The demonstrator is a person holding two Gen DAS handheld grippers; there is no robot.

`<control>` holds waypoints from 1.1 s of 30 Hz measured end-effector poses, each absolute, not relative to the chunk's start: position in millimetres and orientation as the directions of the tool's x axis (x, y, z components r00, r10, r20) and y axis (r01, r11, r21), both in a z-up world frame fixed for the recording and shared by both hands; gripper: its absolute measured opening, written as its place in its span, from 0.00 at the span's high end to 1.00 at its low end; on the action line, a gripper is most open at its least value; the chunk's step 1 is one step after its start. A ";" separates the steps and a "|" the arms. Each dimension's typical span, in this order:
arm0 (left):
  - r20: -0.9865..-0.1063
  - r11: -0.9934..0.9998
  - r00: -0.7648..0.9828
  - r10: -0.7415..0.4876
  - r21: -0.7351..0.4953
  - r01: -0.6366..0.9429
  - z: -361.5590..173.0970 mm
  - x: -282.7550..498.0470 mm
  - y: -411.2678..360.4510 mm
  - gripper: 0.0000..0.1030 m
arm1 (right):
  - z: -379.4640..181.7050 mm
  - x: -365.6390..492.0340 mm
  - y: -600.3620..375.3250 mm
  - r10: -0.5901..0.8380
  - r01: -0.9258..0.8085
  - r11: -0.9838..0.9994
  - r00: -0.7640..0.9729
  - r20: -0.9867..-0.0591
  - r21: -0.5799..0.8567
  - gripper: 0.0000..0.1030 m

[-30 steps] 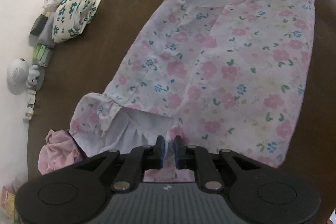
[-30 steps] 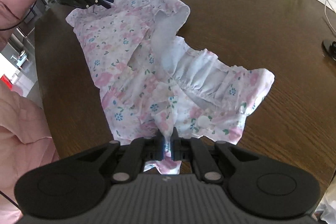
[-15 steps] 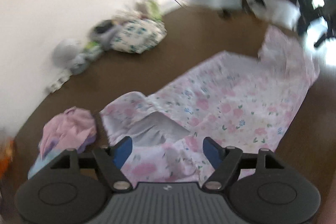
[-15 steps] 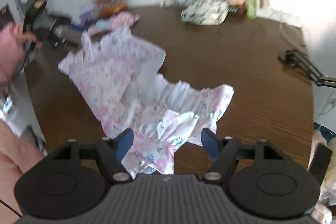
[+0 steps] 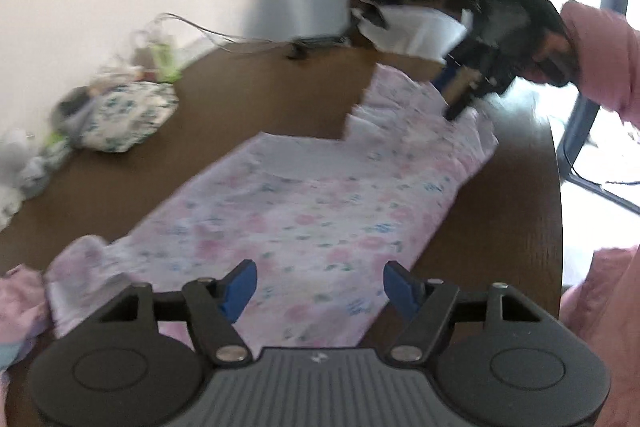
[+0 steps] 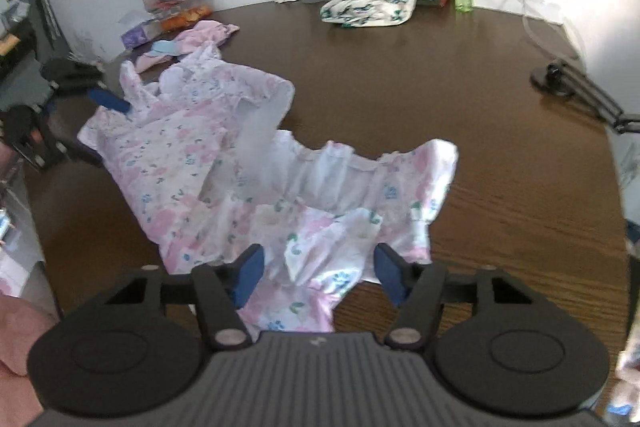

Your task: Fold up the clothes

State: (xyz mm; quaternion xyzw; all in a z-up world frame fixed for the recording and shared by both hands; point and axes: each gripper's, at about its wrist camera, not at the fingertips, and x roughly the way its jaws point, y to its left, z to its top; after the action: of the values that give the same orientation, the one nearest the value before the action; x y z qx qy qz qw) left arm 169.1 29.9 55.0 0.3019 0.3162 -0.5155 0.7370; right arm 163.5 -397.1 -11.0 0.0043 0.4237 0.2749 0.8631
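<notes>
- Pink-flowered cotton, a small ruffled garment (image 6: 224,163), lies spread on the dark wooden bench (image 6: 400,75), lengthwise between the two grippers, partly doubled over so that pale inner cloth shows along one edge.
- Left gripper (image 5: 318,283): its blue-padded fingers (image 5: 240,285) stand well apart above the near end of the garment, nothing pinched between them; they have just been opening and then easing inward a little.
- Right gripper (image 6: 316,271): fingers (image 6: 250,273) likewise parted and empty, with the frilled end of the cloth lying below and between them, not pressed; they too opened and have begun to narrow.
- Step in hand, as I judge it: one fold has been laid down and both ends let go; the hands are drawing off to choose new holds.
- Next move would call for picking a fresh edge at each end, probably the loose frilled part (image 6: 360,171) that juts sideways, closing on single layers and carrying them across without dragging what already lies flat.
- Another folded floral garment (image 6: 368,1) sits well apart, near the wall.
</notes>
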 end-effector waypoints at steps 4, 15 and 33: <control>-0.810 0.246 0.207 -0.548 0.080 0.966 39.6 166.1 20.8 0.67 | -7.3 158.9 -388.8 0.521 -0.535 0.807 0.447 -0.727 0.249 0.95; -0.837 0.153 0.094 -0.539 0.012 0.988 30.0 149.7 32.7 0.79 | -5.6 139.5 -379.6 0.557 -0.611 0.745 0.348 -0.754 0.269 0.91; -0.654 0.639 0.470 -0.593 -0.027 0.769 54.3 174.5 110.8 0.74 | 17.9 101.7 -243.8 0.415 -0.487 0.872 0.701 -0.580 0.036 0.44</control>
State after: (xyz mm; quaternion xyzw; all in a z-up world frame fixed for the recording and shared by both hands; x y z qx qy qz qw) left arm 174.5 110.8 54.3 0.1366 0.3213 -0.4023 0.8464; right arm 101.7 -243.8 17.9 -0.0601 0.2990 0.2453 0.9202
